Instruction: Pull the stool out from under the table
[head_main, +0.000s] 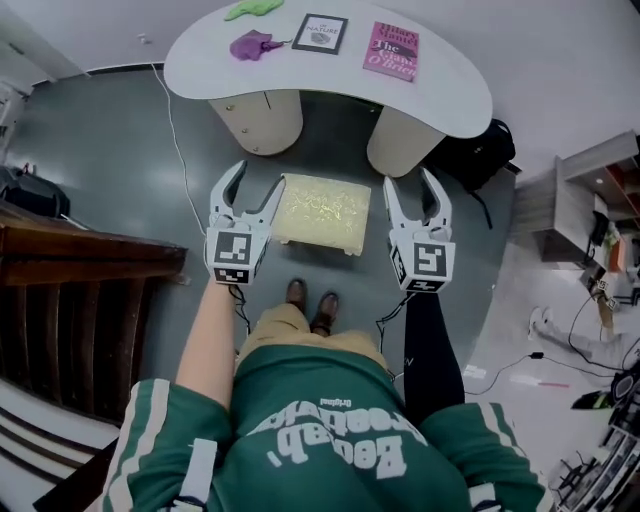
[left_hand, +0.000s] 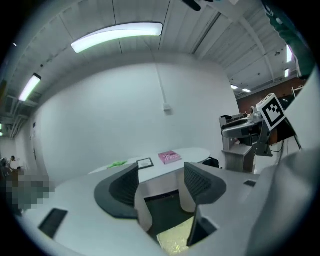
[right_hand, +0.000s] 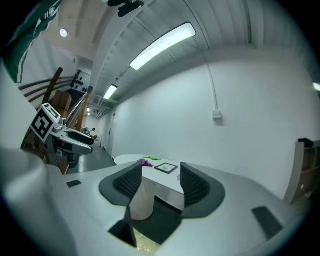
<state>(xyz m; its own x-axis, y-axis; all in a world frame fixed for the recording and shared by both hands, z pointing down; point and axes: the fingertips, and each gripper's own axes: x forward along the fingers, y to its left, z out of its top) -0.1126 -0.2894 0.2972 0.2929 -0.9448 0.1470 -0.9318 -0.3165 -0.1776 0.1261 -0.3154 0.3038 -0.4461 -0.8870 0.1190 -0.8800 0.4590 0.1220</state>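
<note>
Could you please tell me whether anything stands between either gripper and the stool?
Nothing visible does. The left gripper and the right gripper are open and empty, held above the stool, one at each side. The table legs stand beyond it.

Table (head_main: 450, 90): white kidney-shaped top on two rounded beige pedestals (head_main: 262, 120).
On the table: a green soft object (head_main: 253, 9) at the far edge, a purple object (head_main: 252, 45), a black-framed card (head_main: 320, 33) and a pink book (head_main: 391, 51), the last two lying flat.
Floor (head_main: 110, 160): dark grey and smooth.
On the floor: a stool (head_main: 321, 212) with a pale yellow seat in front of the pedestals; a black bag (head_main: 480, 155) beside the pedestal at the head view's right; a thin cable (head_main: 178, 150) at its left.
</note>
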